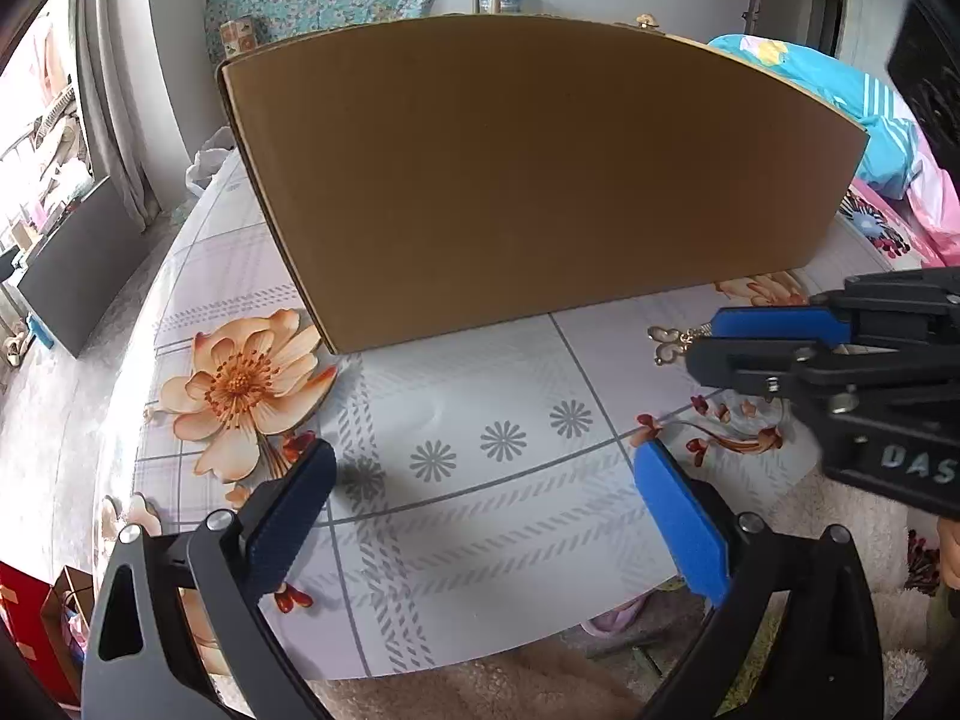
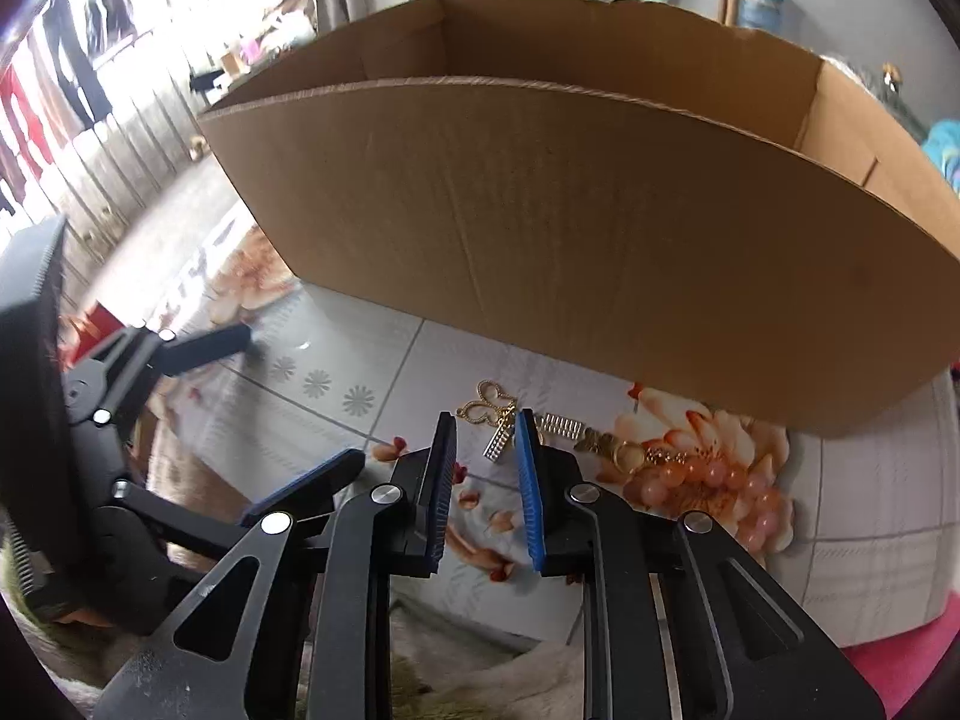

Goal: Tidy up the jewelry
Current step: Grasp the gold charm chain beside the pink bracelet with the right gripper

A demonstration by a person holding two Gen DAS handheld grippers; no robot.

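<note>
While both tools tilt down toward the flowered tablecloth [image 1: 480,540], they stand very differently. The left gripper [image 1: 486,480] hangs with its blue-padded tongs spread wide over bare cloth, nothing between them. The right gripper [image 2: 483,450] has its tongs drawn narrow, their tips at a gold charm bracelet [image 2: 540,426] lying on the cloth just near of the cardboard box [image 2: 600,252]; whether the pads press on the chain I cannot tell.

From the left wrist, the right gripper [image 1: 702,339] reaches in from the right, and only a butterfly charm [image 1: 666,343] peeks out beyond its tips; the box shows only its plain near wall. From the right wrist, the whole bracelet shows, with pink beads [image 2: 720,480] trailing right, and the box's open top; the left gripper [image 2: 282,414] sits at the left.
</note>
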